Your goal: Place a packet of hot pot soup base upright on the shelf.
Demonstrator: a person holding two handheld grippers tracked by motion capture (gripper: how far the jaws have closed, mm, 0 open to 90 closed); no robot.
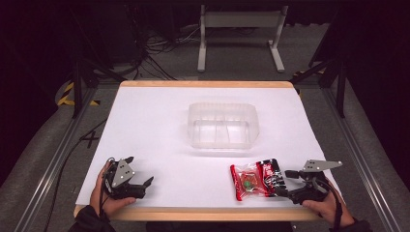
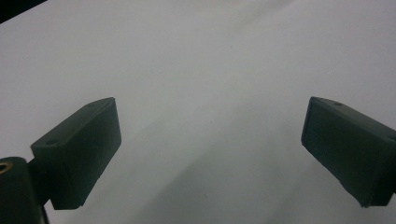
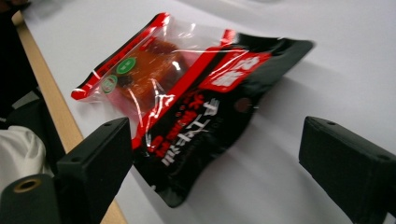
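**Snack packet lying loose by the table's near edge**

The snack packet [image 1: 256, 180] lies flat near the table's [image 1: 145, 116] near right corner, well short of the clear tub [image 1: 223, 124] at mid-table. It is judged light, soft and slippery in its glossy film; a flat sealed end would be gripped best. The right gripper [image 1: 286, 182] is held low beside it, jaws wide apart, nothing held. The left gripper [image 1: 140, 186] rests at the near left corner, likewise spread and empty.

Beyond my white table [image 1: 145, 125], at the top centre of the high view, I see a pale metal stand [image 1: 240, 29] on grey floor [image 1: 232, 67], tangled cables [image 1: 154, 46] at upper left, and yellow-black tape [image 1: 67, 94] by the left rail [image 1: 53, 159].
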